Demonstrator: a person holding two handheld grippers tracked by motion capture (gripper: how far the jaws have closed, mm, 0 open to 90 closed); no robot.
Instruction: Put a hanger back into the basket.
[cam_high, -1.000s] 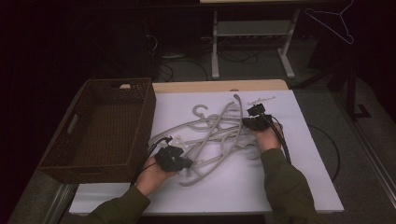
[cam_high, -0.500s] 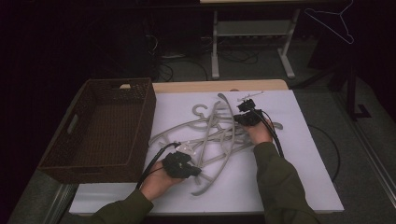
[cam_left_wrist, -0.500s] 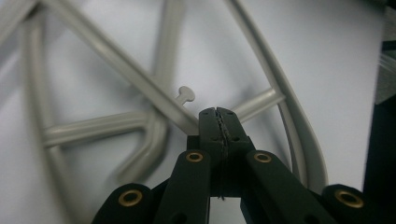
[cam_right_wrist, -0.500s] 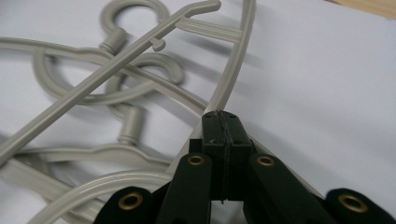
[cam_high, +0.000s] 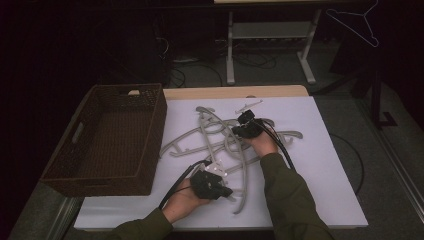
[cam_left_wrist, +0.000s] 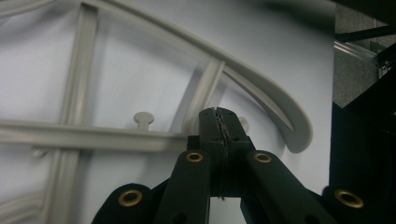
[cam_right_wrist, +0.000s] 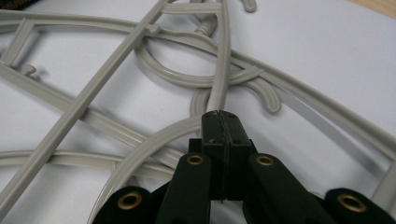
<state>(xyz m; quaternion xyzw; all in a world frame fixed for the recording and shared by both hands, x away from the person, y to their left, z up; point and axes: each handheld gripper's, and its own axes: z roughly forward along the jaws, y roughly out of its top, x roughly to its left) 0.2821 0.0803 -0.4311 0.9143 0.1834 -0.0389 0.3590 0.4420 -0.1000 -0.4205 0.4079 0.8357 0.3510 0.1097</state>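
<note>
Several grey plastic hangers (cam_high: 212, 131) lie tangled on a white sheet (cam_high: 325, 165) on the table. My left gripper (cam_high: 226, 191) rests at the near end of the pile, jaws shut pad to pad against a curved hanger arm (cam_left_wrist: 261, 88). A straight bar (cam_left_wrist: 93, 135) runs behind its tips (cam_left_wrist: 218, 112). My right gripper (cam_high: 236, 131) sits on the middle of the pile, also shut. A thin hanger bar (cam_right_wrist: 223, 60) runs away from its tips (cam_right_wrist: 219, 114). I see nothing between either pair of pads.
A dark wicker basket (cam_high: 159, 107) stands at the left of the sheet, apparently empty. A small white clip (cam_high: 249, 105) lies at the far edge of the pile. Beyond the table stand a metal frame (cam_high: 270, 30) and a wire hanger (cam_high: 357, 22).
My left hand has moved right along the near edge and my right hand has moved left over the pile. The tangled hangers have shifted and turned with them.
</note>
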